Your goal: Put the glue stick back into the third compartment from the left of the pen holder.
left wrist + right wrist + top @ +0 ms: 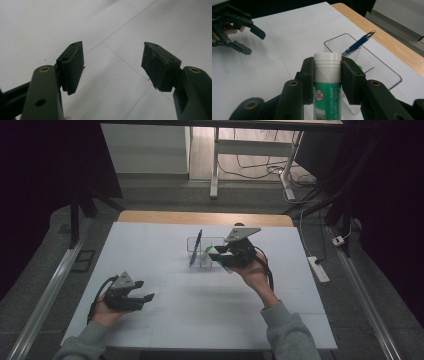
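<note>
Right tool (327, 75) clamped tight on the green-and-white tube (327, 82), jaws pinching just under the white cap, tube pointing up and out along the jaws. In the high view, sitting at about 1 o'clock from tabletop center, hovering right beside the clear organizer tray (200, 251), at its 3 o'clock side. Blue pen (195, 247) already leaning in one compartment, tip end up, slanted toward 12 o'clock. Left tool (131, 296) parked down at 8 o'clock, jaws spread wide, holding nothing, just bare tabletop (120, 75) under it. Looks like the job here is dropping the tube into the tray, probably an empty compartment next to the pen. Best bet: tip the wrist so the tube goes in bottom first, line up over the open slot before lowering, keep clear of the pen so it doesn't get knocked out. Light plastic tray, so likely to slide or tip if bumped on the wall; worth going slow and easing the squeeze only once the tube rests inside. Could maybe steady the tray with the free left tool.
</note>
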`<state>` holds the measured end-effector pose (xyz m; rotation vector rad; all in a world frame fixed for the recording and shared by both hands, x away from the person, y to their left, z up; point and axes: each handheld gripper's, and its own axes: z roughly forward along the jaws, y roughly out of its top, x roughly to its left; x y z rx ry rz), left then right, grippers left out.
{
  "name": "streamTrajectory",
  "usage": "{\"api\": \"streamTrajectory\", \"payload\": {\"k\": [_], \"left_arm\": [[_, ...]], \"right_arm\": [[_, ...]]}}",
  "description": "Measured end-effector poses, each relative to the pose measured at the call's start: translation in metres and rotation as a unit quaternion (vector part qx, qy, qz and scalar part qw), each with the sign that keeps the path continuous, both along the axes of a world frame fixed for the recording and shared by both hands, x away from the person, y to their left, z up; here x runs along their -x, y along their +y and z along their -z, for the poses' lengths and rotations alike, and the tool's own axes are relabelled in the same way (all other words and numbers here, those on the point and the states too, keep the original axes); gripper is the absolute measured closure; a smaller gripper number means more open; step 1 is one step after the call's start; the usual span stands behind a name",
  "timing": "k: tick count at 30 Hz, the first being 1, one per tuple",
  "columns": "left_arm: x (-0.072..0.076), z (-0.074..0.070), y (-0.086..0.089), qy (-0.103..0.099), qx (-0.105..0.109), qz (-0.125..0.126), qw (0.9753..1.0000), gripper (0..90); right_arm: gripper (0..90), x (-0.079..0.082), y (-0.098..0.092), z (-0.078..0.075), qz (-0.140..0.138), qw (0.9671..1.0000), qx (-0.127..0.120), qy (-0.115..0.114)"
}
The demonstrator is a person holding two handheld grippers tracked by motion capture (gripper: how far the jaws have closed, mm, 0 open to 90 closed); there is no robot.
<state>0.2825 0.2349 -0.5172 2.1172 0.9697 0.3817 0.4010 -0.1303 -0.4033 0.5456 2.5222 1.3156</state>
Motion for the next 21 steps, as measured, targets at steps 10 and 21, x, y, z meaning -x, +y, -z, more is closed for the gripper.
{"api": "streamTrajectory", "payload": {"k": [10, 21], "left_arm": [[0.0, 0.0, 0.0, -0.002, 0.005, -0.002, 1.0, 34.0], [0.001, 0.0, 0.0, -0.003, 0.008, -0.003, 1.0, 33.8]], "right_arm": [[64.2, -0.008, -0.016, -0.001, 0.03, 0.9993, -0.021, -0.007], [64.2, -0.018, -0.031, -0.003, 0.067, 0.9968, -0.041, -0.011]]}}
